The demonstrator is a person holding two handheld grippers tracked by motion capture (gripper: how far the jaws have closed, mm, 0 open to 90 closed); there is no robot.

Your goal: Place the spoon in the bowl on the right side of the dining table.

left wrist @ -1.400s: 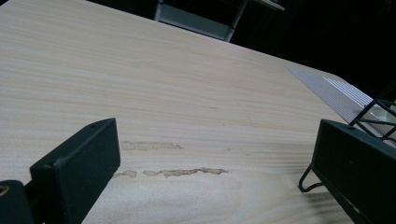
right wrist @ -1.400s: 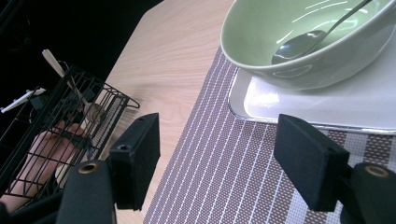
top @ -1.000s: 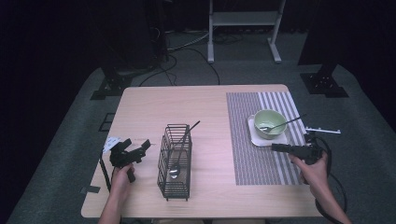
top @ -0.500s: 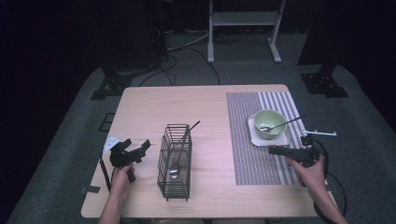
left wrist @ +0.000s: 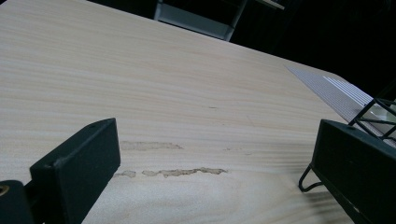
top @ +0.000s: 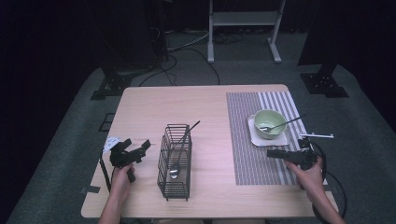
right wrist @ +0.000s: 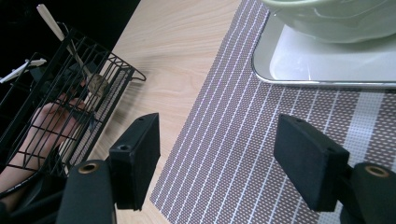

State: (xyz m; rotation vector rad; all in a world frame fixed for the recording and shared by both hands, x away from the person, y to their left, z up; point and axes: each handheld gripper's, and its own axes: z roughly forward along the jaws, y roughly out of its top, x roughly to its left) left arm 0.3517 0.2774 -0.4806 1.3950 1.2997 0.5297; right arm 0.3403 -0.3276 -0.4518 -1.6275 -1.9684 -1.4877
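Note:
A black wire basket (top: 175,163) stands upright on the wooden table (top: 154,107), with a spoon (top: 173,171) in it whose handle leans out at the top. To its left my left gripper (top: 145,145) is open, and bare wood lies between its jaws (left wrist: 215,154); the basket's corner (left wrist: 378,112) is just past the right jaw. A green bowl (top: 269,122) with a spoon (top: 282,124) in it sits on a white plate (top: 261,137). My right gripper (top: 271,152) is open in front of the plate, low over the striped placemat (right wrist: 219,154).
The placemat (top: 252,158) covers the table's right part. In the right gripper view the bowl (right wrist: 336,18) and plate (right wrist: 327,65) lie close ahead, with the basket (right wrist: 60,93) farther off. A metal stand (top: 243,18) is on the floor beyond the table.
My right gripper has drifted slightly left and toward the table's near edge. The left gripper, basket and bowl have not moved.

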